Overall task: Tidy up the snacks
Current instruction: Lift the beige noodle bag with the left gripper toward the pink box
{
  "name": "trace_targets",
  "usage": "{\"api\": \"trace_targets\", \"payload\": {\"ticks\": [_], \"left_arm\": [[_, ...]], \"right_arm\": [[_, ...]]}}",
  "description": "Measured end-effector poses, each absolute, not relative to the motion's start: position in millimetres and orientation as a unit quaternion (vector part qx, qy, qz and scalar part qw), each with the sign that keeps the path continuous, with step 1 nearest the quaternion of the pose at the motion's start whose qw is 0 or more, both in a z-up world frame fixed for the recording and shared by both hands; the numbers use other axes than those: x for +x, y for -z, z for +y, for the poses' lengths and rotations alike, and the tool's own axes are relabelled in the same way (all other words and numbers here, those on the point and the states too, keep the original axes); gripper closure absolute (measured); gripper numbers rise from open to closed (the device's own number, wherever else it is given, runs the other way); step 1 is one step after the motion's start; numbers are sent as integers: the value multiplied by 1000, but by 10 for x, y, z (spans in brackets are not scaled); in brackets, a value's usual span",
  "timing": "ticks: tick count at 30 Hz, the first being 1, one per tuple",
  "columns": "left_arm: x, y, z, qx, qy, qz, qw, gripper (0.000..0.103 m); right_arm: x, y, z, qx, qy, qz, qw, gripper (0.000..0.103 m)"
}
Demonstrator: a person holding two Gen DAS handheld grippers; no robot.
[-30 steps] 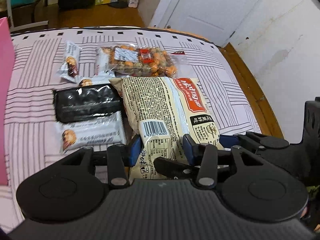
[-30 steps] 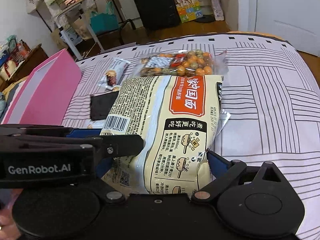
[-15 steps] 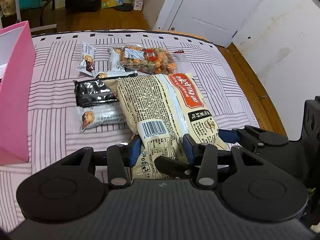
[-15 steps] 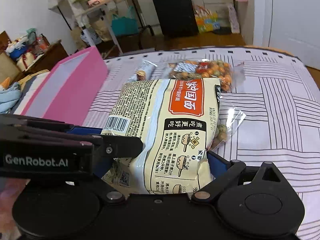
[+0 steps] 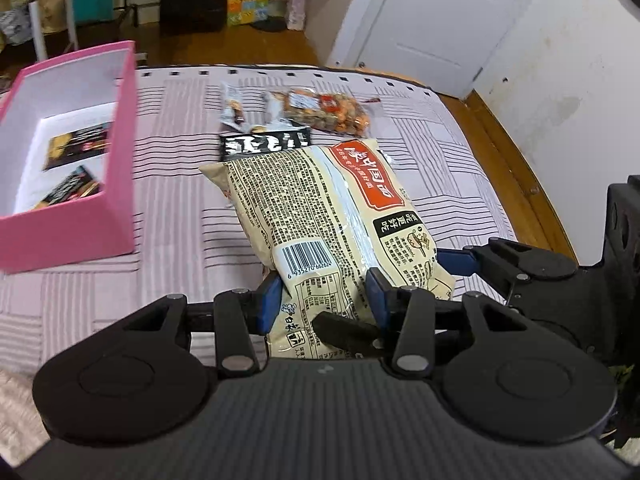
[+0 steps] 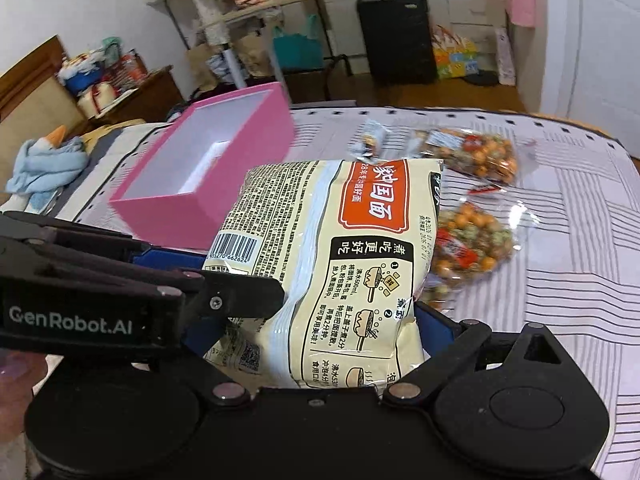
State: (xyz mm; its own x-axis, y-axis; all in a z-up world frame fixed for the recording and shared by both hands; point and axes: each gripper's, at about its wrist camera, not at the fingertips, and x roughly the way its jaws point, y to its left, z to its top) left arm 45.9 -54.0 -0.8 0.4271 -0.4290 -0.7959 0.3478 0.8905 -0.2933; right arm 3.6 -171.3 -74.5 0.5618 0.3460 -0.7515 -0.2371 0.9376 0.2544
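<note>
A large cream noodle bag [image 5: 320, 208] with a red label hangs tilted above the bed, gripped at its near end by both grippers. My left gripper [image 5: 323, 300] is shut on the barcode end, a blue pad on each side. My right gripper [image 6: 316, 332] is shut on the same bag [image 6: 340, 264]; its left finger is hidden behind the left gripper's black arm [image 6: 100, 292]. An open pink box [image 5: 120, 200] stands on the bed to the left, with dark snack packets [image 5: 76, 146] inside. The same pink box [image 6: 160, 216] sits behind the bag in the right wrist view.
On the striped bedspread [image 5: 180, 240] lie a peanut bag [image 5: 328, 112], a black packet [image 5: 264, 144] and a small wrapped snack [image 5: 234, 110]. A second peanut bag [image 6: 468, 248] lies right of the noodle bag. A wooden floor and a white door [image 5: 420, 20] lie beyond the bed.
Both grippers have risen with the noodle bag and carried it left toward the pink box, which now shows its inside. A second peanut bag has come into view under the noodle bag's old place.
</note>
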Motion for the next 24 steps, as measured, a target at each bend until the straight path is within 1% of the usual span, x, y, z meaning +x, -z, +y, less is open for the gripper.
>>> {"api": "trace_targets", "payload": {"ticks": [12,20,24], "left_arm": [[242,-380,210,-55,199,443,873,60],[439,-541,646,-66,185,410,891,60],[638,-535,852,-75,177,400,896,60]], "right_arm": [[32,366,-1102,36,-220,415,882,6],[335,157,-788,16,-259,396,881,9],[573,115,-644,6,-278,386,879,11]]}}
